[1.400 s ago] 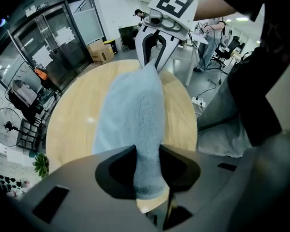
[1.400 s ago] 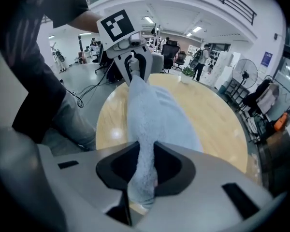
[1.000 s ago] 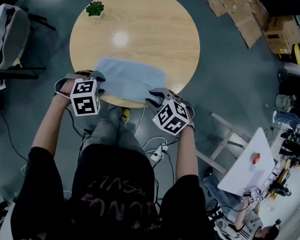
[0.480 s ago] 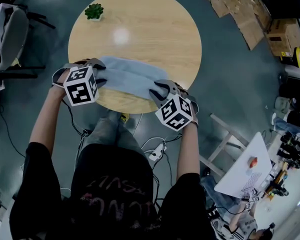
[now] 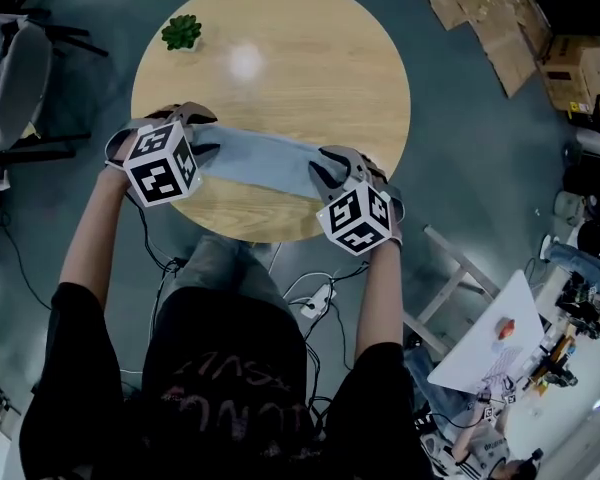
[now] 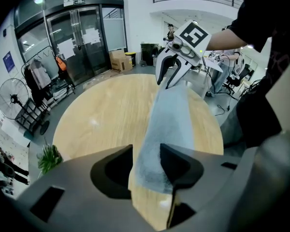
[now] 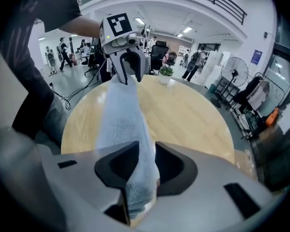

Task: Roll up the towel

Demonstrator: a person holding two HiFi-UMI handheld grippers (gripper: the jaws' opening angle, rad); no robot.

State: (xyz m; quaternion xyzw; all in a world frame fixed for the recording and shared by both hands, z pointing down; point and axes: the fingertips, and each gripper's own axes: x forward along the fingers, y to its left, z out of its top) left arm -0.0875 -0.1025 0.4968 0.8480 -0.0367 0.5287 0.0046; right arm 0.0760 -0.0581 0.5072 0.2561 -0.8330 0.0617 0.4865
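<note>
Round wooden table [image 5: 310, 58] on a grey-green floor. A small potted plant [image 5: 181, 32] sits at its far-left edge, and flattened cardboard [image 5: 480, 18] lies on the floor at far right.

The towel [image 5: 262, 160] is pale blue and runs as a narrow band across the near half of the table, stretched between our two grippers.

Left gripper [image 6: 146, 151] is clamped on the towel's left end. Cloth fills the gap and both pads bear on it. Its jaws have just been opening a little, with the towel between them.

Right gripper [image 7: 147, 146] is clamped on the right end, with bunched cloth squeezed between the pads. Its jaws have just been closing on that cloth.

Our read is that the step in hand is the roll itself, with both ends pinched. The band looks partly rolled or folded; we can't tell how many turns.

To do it well:
- Move both ends in step, so the roll comes out square and not coned.
- Put light tension along the length, so the middle doesn't sag.
- Pull each turn snug so the layers don't slacken.
- Work low on the wood so friction helps the turn.
- Watch the left grip. It looks the looser one, and the end could slip out.

The plant is well apart, so we see no clash risk.
</note>
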